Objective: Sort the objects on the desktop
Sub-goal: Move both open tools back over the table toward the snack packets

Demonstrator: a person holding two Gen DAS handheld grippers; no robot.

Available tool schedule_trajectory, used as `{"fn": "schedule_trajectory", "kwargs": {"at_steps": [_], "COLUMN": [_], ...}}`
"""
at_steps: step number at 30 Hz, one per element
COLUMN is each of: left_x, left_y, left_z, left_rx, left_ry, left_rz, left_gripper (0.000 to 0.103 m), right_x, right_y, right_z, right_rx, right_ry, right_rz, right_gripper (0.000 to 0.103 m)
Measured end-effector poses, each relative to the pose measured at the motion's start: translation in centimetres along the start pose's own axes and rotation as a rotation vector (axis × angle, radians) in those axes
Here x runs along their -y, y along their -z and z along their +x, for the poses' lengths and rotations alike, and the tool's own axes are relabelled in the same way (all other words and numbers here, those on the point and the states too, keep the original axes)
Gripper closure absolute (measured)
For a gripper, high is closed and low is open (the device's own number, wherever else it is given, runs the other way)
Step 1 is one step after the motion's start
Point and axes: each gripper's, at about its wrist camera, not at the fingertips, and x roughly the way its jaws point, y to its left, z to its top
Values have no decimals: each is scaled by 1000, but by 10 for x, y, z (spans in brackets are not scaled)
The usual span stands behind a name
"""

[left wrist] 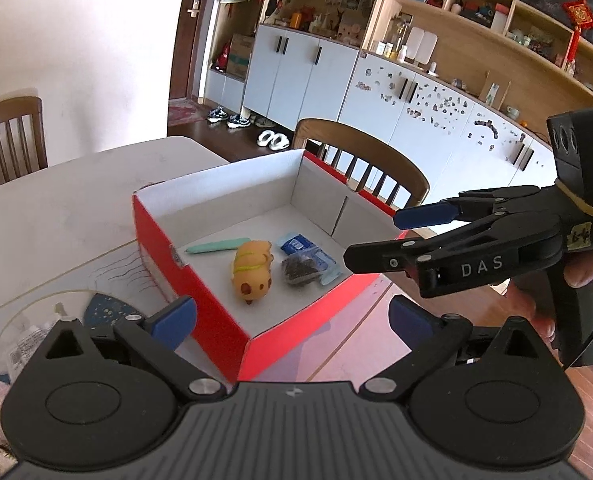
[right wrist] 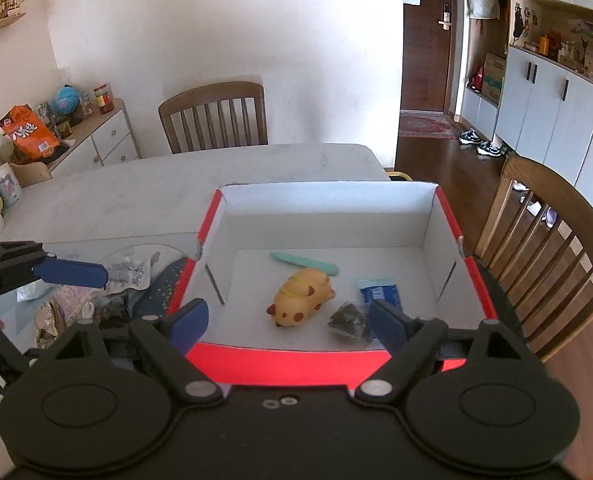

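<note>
A red box (left wrist: 200, 312) (right wrist: 280, 364) with a white inside stands on the table. In it lie an orange toy animal (left wrist: 253, 270) (right wrist: 302, 298), a mint green pen (left wrist: 216, 245) (right wrist: 304, 263), a blue packet (left wrist: 296, 243) (right wrist: 380, 292) and a dark tea packet (left wrist: 302, 270) (right wrist: 348, 320). My left gripper (left wrist: 292, 320) is open and empty at the box's near corner. My right gripper (right wrist: 288, 320) is open and empty above the box's near wall; it also shows in the left wrist view (left wrist: 376, 240), at the box's right side.
A clear plate (left wrist: 28, 320) (right wrist: 136, 252) with wrappers and small packets lies left of the box. Wooden chairs (left wrist: 360, 160) (right wrist: 216, 116) stand around the white table (left wrist: 56, 208) (right wrist: 136, 192). My left gripper's blue finger (right wrist: 72, 274) reaches over the plate.
</note>
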Motion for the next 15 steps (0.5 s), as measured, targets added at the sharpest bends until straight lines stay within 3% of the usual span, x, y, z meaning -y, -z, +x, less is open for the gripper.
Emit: {"fn": "schedule_trajectory", "kwargs": {"at_steps": [15], "left_x": [-59], "left_y": [36], "left_z": [-63], "left_rx": [55], "left_ry": [-52], "left_rz": [-56], "left_gripper": [0], "right_x": [-81], "right_y": [5], "right_z": [9], "right_rx": [35], "right_ry": [-64], "right_rz": [-68], "right_gripper": [14]}}
